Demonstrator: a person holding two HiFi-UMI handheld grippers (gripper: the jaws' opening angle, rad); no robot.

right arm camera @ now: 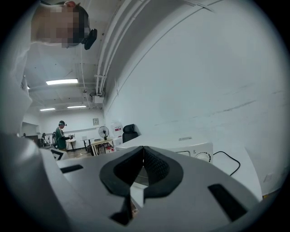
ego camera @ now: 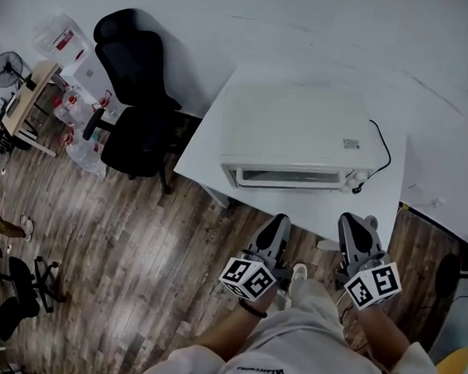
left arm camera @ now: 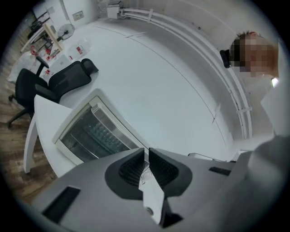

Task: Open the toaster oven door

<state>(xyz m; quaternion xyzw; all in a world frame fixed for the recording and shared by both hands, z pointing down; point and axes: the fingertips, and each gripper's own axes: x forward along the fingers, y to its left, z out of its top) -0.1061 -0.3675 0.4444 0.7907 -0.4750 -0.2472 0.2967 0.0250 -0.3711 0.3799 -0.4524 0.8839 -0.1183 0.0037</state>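
The toaster oven [ego camera: 293, 138] is pictured on a white table [ego camera: 198, 154], its glass door [ego camera: 286, 178] closed and laid crosswise just ahead. The left gripper [ego camera: 277, 221], nearly closed and empty, is aimed mid-door; the right gripper [ego camera: 353, 224], likewise pinched empty, is aimed nearer the knobs [ego camera: 354, 180].

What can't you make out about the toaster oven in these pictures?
Handle: the head view looks steeply down on the toaster oven, squashing its front.
Knobs: settings too small in the head view; the left gripper covers that end in its own view.
Top label: print too small, head view.
Door: mostly hidden behind the right gripper in its own view.
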